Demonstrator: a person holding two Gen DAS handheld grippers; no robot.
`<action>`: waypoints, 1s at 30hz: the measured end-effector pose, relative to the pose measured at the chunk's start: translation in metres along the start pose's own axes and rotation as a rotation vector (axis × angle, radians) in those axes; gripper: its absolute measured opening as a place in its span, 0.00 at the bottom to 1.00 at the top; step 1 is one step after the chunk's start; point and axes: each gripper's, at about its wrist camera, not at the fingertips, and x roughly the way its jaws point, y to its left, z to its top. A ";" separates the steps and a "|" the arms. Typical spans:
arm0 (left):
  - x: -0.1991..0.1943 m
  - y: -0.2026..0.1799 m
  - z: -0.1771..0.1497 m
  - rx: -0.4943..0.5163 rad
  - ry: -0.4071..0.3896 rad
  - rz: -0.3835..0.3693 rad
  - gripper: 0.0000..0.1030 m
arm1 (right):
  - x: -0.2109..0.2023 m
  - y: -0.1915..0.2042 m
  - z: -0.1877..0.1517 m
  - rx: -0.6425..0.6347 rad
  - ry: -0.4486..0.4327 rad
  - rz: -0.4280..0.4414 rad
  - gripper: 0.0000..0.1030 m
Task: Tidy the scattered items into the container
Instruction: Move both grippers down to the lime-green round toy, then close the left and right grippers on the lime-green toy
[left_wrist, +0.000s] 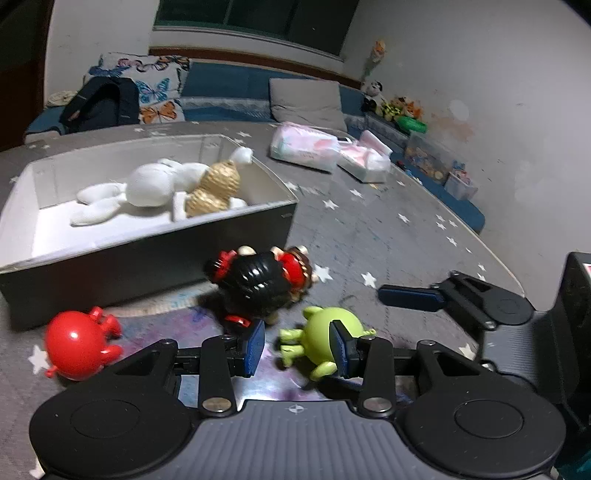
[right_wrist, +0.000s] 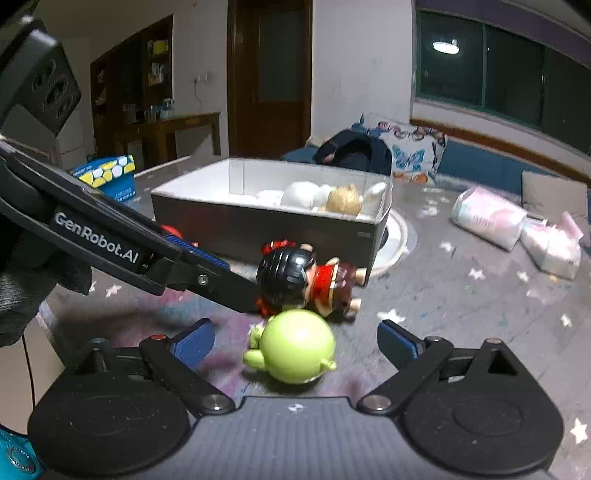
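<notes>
A green round toy (right_wrist: 295, 350) lies on the star-patterned mat between the wide-apart pads of my right gripper (right_wrist: 295, 342), which touch nothing. Behind it a black-haired doll in red (right_wrist: 295, 280) lies on its side. My left gripper (left_wrist: 298, 347) is open just in front of that doll (left_wrist: 258, 280), with the green toy (left_wrist: 317, 332) against the outside of its right finger. A red round toy (left_wrist: 77, 345) lies at the left. The grey box (left_wrist: 147, 266) behind holds a white plush rabbit (left_wrist: 155, 188) and a tan knitted plush (left_wrist: 218, 188).
Pink-and-white packs (left_wrist: 304, 146) lie on the mat beyond the box. A dark backpack (left_wrist: 103, 103) and a butterfly pillow (left_wrist: 155, 88) rest on the blue bench. Toy bins (left_wrist: 432, 158) line the right wall. A blue-and-yellow box (right_wrist: 110, 177) stands at the left.
</notes>
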 end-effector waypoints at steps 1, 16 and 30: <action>0.001 -0.001 -0.001 0.001 0.003 -0.006 0.40 | 0.002 0.000 -0.002 0.003 0.007 0.002 0.90; 0.017 -0.004 0.002 -0.015 0.045 -0.051 0.40 | 0.015 -0.005 -0.006 0.059 0.050 0.050 0.74; 0.029 -0.006 -0.001 -0.038 0.080 -0.099 0.39 | 0.019 -0.007 -0.009 0.087 0.061 0.050 0.58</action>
